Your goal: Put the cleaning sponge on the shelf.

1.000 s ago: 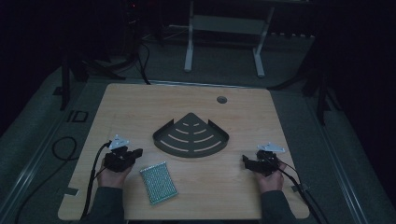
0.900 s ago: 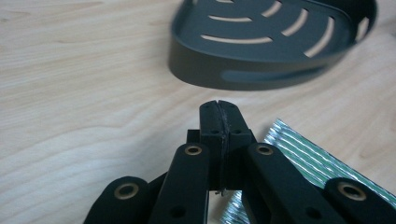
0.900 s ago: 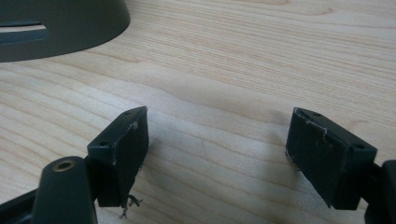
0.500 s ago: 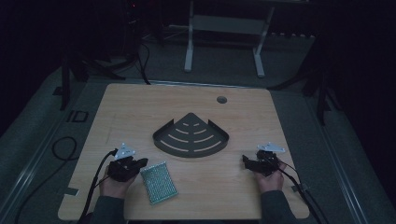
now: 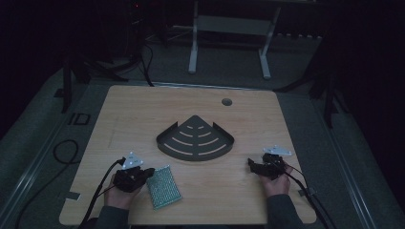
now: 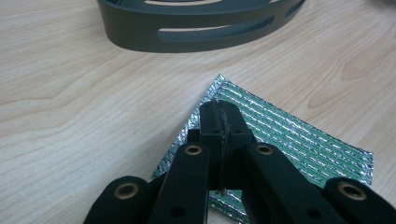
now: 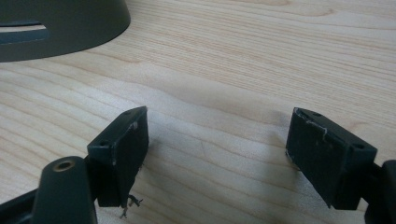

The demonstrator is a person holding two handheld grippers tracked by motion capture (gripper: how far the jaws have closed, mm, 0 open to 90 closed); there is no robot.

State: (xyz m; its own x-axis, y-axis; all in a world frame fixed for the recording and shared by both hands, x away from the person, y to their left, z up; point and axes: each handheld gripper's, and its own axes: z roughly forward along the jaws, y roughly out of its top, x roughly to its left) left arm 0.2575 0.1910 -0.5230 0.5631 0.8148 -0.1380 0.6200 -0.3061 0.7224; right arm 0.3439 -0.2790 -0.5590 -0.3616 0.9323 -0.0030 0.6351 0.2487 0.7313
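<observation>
Resting low on the wooden table [image 5: 143,119], the left gripper [image 5: 149,171] has its two black jaws pressed fully together, and its tips lie over a corner of the silver-green padded pouch [image 5: 164,187]. In the left gripper view the clenched jaws of this gripper [image 6: 222,112] sit on top of the pouch [image 6: 299,144], but it cannot be seen if any part of the foil is caught between them. The pouch lies flat near the front edge of the table, on the left side, with its ribbed shiny face up. Just behind it stands the dark grey fan-shaped tray [image 5: 196,141], in the middle of the table, with curved slots in its floor and a low wall around; its wall [image 6: 196,32] is seen close behind the pouch. The right gripper [image 5: 253,164] rests on the table at the right, well apart from the pouch. In the right gripper view its jaws [image 7: 217,140] stand wide apart over bare wood, with nothing between them. A small round hole [image 5: 227,101] is near the far edge of the table.
</observation>
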